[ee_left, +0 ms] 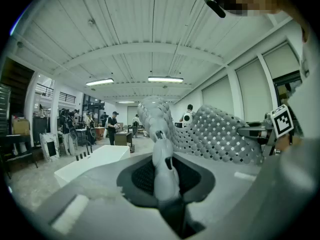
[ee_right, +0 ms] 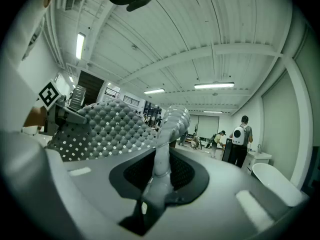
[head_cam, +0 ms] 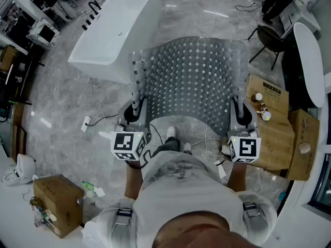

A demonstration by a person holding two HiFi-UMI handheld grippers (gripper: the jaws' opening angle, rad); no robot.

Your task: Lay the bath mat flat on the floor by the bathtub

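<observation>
A grey perforated bath mat [head_cam: 189, 76] hangs stretched in the air between my two grippers, above the marble floor [head_cam: 62, 102] and to the right of the white bathtub [head_cam: 116, 32]. My left gripper [head_cam: 135, 109] is shut on the mat's near left corner. My right gripper [head_cam: 239, 112] is shut on the near right corner. In the left gripper view the bath mat [ee_left: 215, 131] edge runs up between the jaws of the left gripper [ee_left: 162, 154], with the bathtub [ee_left: 92, 161] low at the left. In the right gripper view the right gripper [ee_right: 162, 154] pinches the bath mat [ee_right: 107, 126] edge too.
Cardboard boxes [head_cam: 274, 128] with small items lie at the right, beside a white round table [head_cam: 310, 61]. Another box [head_cam: 57, 203] sits at the lower left. Cables [head_cam: 98, 119] trail on the floor near the person's shoes [head_cam: 170, 133]. People stand in the background [ee_left: 112, 126].
</observation>
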